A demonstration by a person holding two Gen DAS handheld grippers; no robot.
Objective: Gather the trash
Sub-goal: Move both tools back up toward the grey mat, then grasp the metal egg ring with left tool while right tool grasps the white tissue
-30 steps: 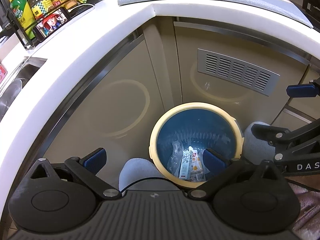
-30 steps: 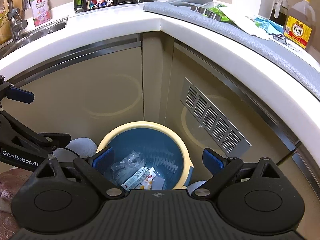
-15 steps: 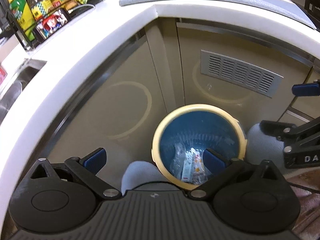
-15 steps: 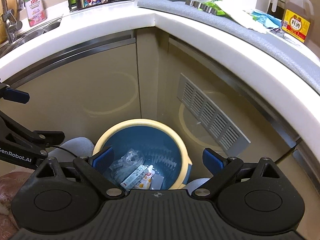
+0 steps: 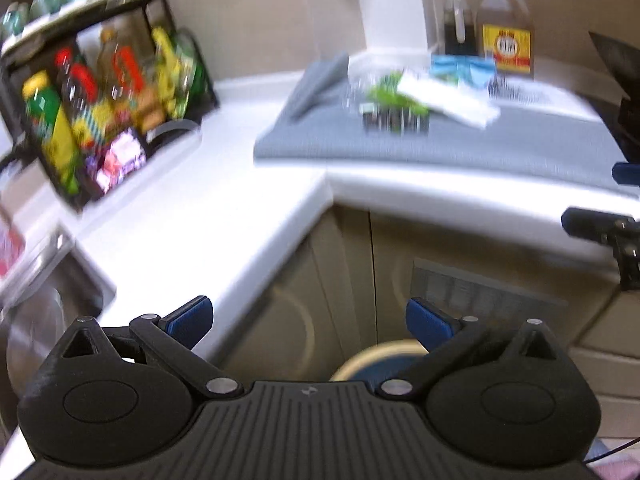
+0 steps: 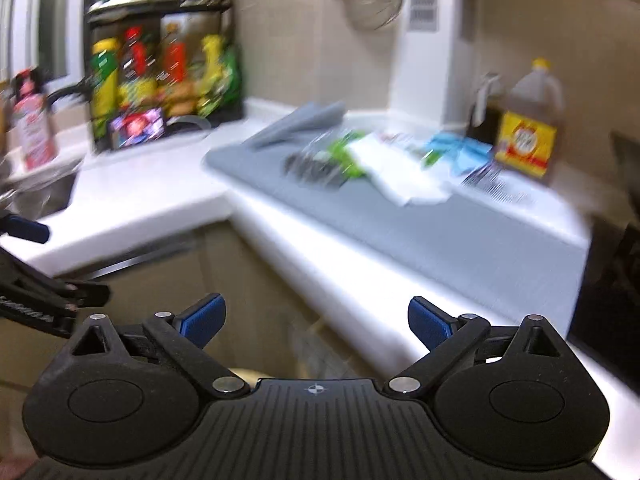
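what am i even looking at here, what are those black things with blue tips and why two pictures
These are two handheld grabbing tools, one in each of a person's hands, each with a camera looking along its blue fingers. One picture is from the left tool, the other from the right tool. Both are open and hold nothing. Ahead is a white kitchen counter with a grey mat. On the mat lies litter: a green wrapper, white paper and a blue packet. A brown bottle stands behind. The bin sits on the floor below. Both pictures are blurred.
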